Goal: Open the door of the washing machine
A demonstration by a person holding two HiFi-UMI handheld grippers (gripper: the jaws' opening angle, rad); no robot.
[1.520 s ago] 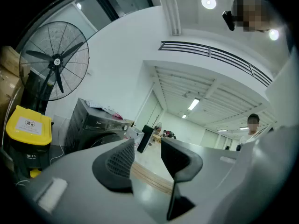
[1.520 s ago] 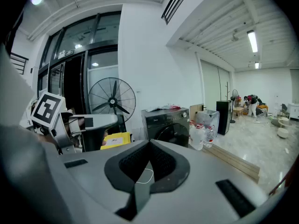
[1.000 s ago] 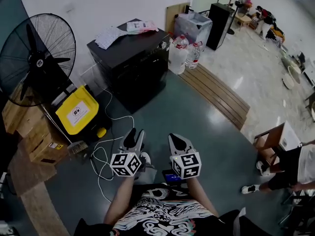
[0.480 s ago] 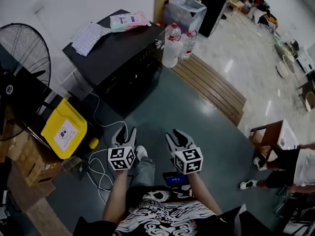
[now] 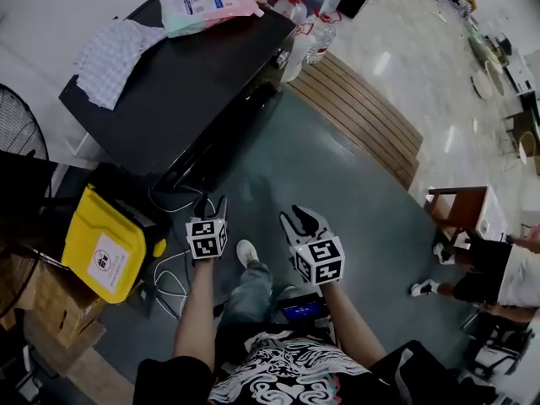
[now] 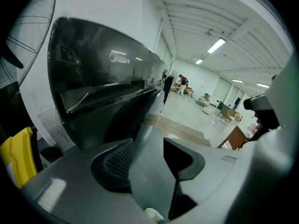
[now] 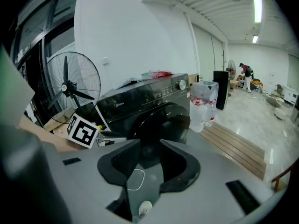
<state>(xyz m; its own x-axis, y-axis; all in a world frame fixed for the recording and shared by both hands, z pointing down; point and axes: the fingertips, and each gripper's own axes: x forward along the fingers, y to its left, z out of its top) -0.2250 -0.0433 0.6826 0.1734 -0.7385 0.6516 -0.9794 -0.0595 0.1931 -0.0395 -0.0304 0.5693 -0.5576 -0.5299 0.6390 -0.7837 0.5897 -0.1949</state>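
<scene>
Washer: black front-loader [image 5: 169,91] in the upper left of the head view, its front turned toward the lower right of the frame.
Door: round and dark [image 7: 159,125], shut, mid-frame in the right gripper view and straight beyond that gripper's jaws.
Left gripper: [image 5: 211,202] released, jaws apart with only floor between them. It sits lower left of centre, near the washer's front, and the washer fills the upper left of its own view.
Right gripper: [image 5: 302,219] also unclenched and empty, at lower centre, farther from the washer and aimed at the door.
Why held so: the door sits low on the front, so both grippers are low and forward. The open jaws look ready for a handle or rim.
Stage: approach, by my reading. Neither gripper touches the washer.
Handle: I cannot make out where the door's grip lies.
On top: a cloth [image 5: 110,53] and a packet [image 5: 207,2], clear of the door's swing.
Floor: a yellow box [image 5: 105,247] and a white cable [image 5: 169,268] lie just left of the left gripper, and the cable may catch a foot.
</scene>
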